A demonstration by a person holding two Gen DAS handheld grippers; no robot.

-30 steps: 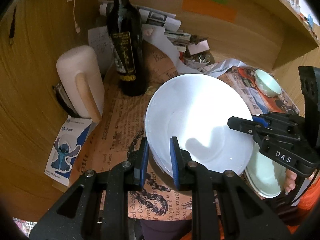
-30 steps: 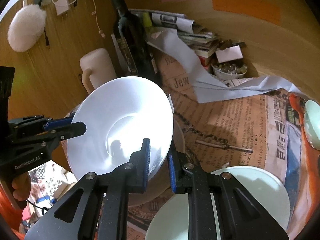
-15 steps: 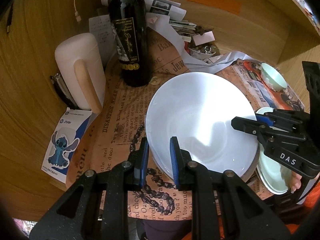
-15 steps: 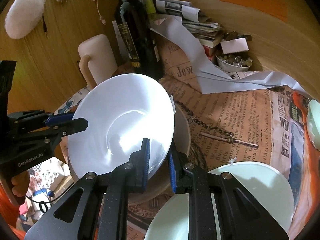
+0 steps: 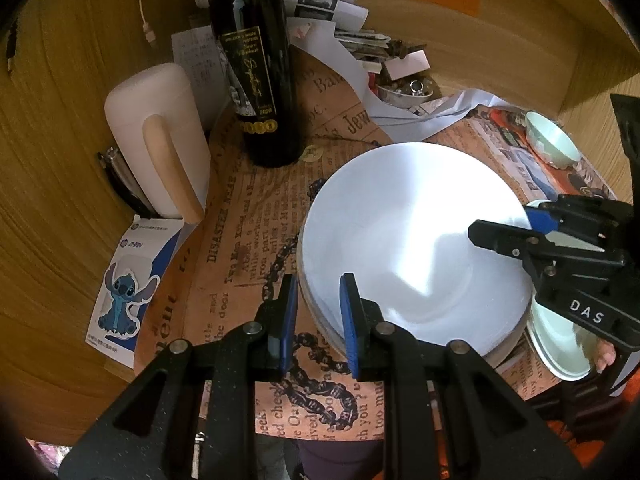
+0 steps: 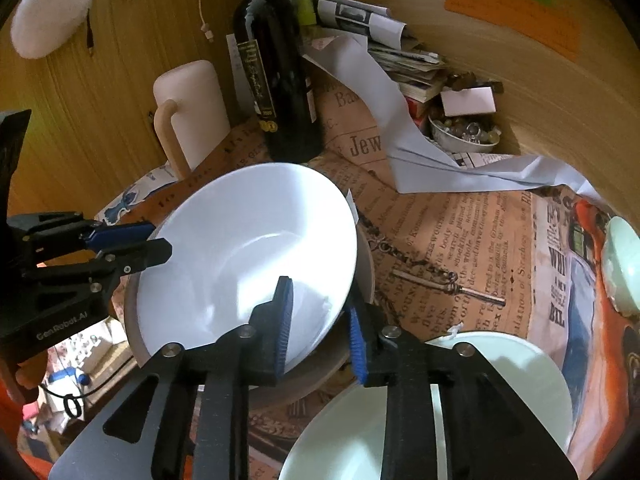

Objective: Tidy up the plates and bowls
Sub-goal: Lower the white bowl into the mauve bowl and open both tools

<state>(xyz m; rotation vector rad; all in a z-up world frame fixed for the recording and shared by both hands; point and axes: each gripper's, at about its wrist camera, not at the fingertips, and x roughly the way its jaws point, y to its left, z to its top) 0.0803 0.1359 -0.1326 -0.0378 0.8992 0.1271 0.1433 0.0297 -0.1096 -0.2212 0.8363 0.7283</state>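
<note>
L gripper (image 5: 318, 320) enters L wrist view from 6 o'clock, fingers pointing toward 12. Jaws part-open, straddling near-left rim of white plate (image 5: 412, 248) w/ visible gap each side; contact w/ rim cannot be confirmed. In R wrist view same gripper (image 6: 132, 244) comes in from 9 o'clock, fingers level, one above and one below plate's left edge. Body lettering: "GenRobot.AI".

White plate sits centre frame, top of a stack; grey-rimmed plate (image 6: 312, 372) directly under it. Stack rests on newsprint-pattern table cover (image 5: 240, 248).

R gripper (image 6: 318, 320) enters R wrist view from 6 o'clock. Jaws part-open around plate's near-right rim: L pad over plate's inner face, R pad outside rim, gap visible. In L wrist view it (image 5: 504, 228) reaches in from 3 o'clock; body reads "DAS".

Pale green plate (image 6: 500, 392) lies at 5 o'clock in R wrist view, just beside stack. Small green bowl (image 5: 552, 140) at 2 o'clock in L wrist view, well apart from stack.

Other items, L to R: Stitch sticker card (image 5: 128, 280) at 8 o'clock; cream jug (image 5: 160, 140) at 10 o'clock; wine bottle (image 5: 256, 68) at 12 o'clock, label shows "2020", script not legible. Cover print reads "DISASTER", "Jew"
</note>
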